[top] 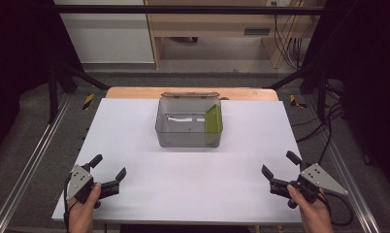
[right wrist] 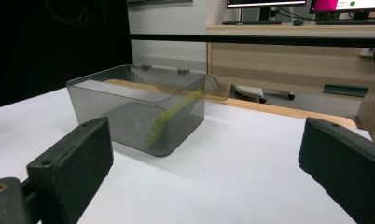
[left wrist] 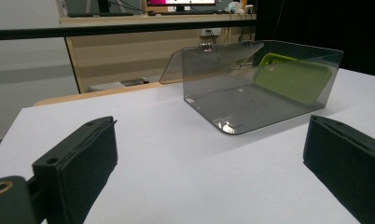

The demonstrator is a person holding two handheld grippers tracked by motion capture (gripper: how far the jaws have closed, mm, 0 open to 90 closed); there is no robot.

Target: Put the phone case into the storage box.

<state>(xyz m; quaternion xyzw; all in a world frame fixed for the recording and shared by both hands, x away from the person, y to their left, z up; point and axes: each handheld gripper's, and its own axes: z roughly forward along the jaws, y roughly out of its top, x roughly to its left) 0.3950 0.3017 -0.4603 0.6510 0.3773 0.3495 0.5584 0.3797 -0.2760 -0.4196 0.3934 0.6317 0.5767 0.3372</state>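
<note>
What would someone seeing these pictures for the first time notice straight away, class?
First, the clear grey box standing open at the far middle of the white table, its lid tipped back. Inside it, a flat green thing leans against the box's right wall. Near the front edge, the left tongs and right tongs rest wide open, one at each corner, apart from the box.

From my seat at the controls, the white table (top: 135, 141) lay bare between my left gripper (top: 108, 166), my right gripper (top: 279, 164) and the smoky clear box (top: 188, 124), so both had open room to travel forward. The box was the one obstacle, mid-table toward the far edge. Its lid (top: 189, 95) was tipped back, leaving the top open, though a green slab (top: 213, 119) leaning on its right wall took room inside.
</note>
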